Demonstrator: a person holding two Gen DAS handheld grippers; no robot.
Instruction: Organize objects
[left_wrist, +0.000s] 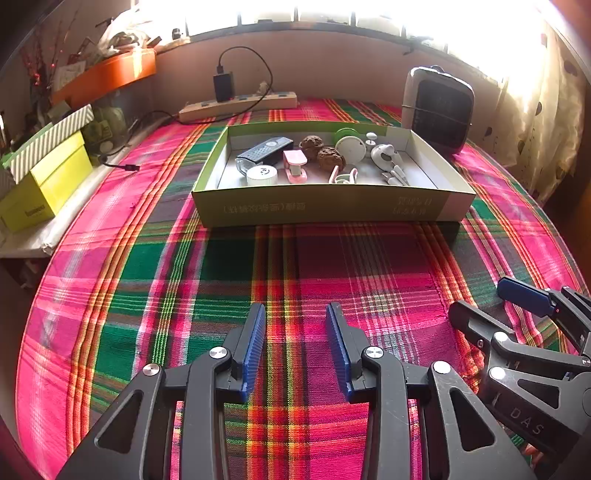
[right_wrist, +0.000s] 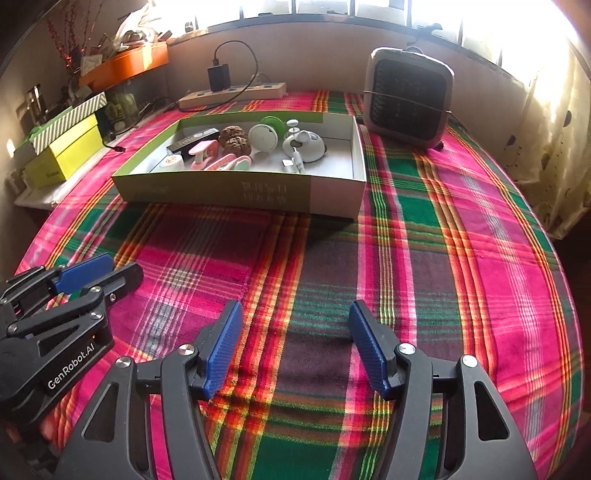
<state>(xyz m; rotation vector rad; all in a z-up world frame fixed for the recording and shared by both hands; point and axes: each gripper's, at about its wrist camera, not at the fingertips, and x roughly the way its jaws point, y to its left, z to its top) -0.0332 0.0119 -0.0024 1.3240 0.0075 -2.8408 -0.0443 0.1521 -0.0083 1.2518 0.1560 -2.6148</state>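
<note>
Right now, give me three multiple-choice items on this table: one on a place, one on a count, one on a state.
1. Where does the heater stand?
A. Inside the box
B. On the cloth beyond the box's far right corner
C. On the yellow carton

2. How many brown walnuts lie in the box?
A. Two
B. Four
C. None

3. How are the left gripper and right gripper set?
A. Both shut on the remote
B. Left shut, right open
C. Both open and empty

Key: 1 B, it stands on the plaid cloth past that corner. 2 A, two lie side by side mid-box. 3 C, cloth shows between both pairs of pads.
</note>
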